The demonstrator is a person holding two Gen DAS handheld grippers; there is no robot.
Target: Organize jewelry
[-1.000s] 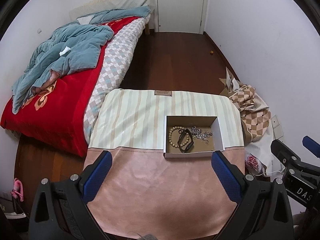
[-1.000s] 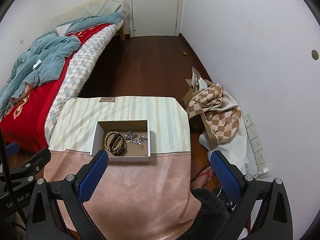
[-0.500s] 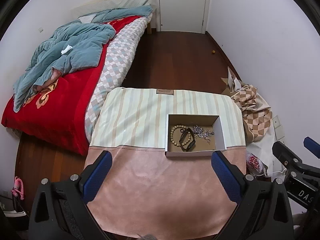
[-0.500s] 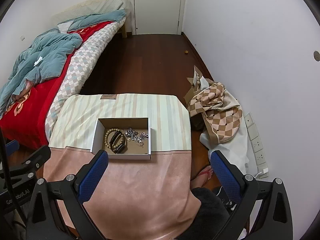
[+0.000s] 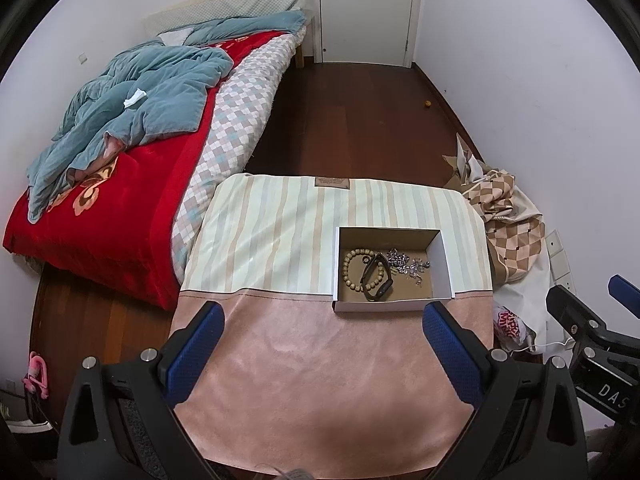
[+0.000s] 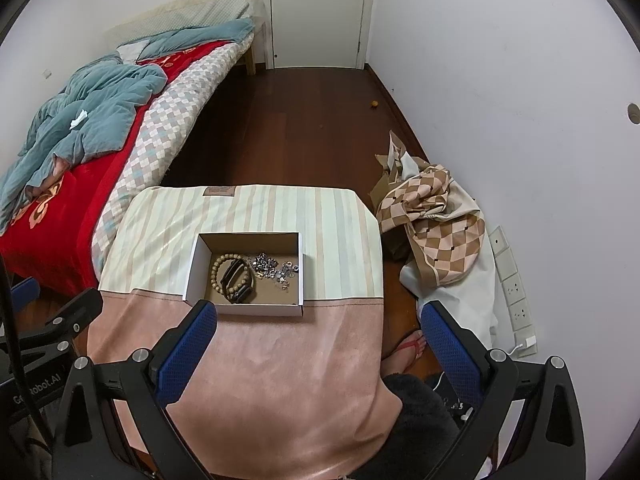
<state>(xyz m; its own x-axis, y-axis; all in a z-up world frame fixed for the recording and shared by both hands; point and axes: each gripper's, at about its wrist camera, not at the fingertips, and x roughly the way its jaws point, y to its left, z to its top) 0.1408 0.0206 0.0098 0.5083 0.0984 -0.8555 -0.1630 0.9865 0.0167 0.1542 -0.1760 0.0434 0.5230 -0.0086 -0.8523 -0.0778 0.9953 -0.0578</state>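
A shallow cardboard box [image 5: 442,266] [image 6: 193,266] sits on the cloth-covered table [image 5: 280,248] [image 6: 344,248]. Inside lie a wooden bead bracelet [image 5: 349,267] [image 6: 217,270], a dark band [image 5: 377,278] [image 6: 239,280] and a silvery chain [image 5: 408,266] [image 6: 274,268]. My left gripper [image 5: 322,346] is open and empty, held above the table's near half, short of the box. My right gripper [image 6: 320,346] is open and empty, also short of the box, to its right.
A bed [image 5: 120,152] with a red cover and blue quilt stands left of the table. A checked cloth heap [image 6: 436,216] lies on the floor by the right wall. A foot in a red sandal [image 6: 408,350] is below the table's right edge. A shut door [image 5: 366,12] is at the far end.
Both grippers have drawn back and risen slightly, so the table and box look a little smaller and lower. The jewelry in the box has not moved.
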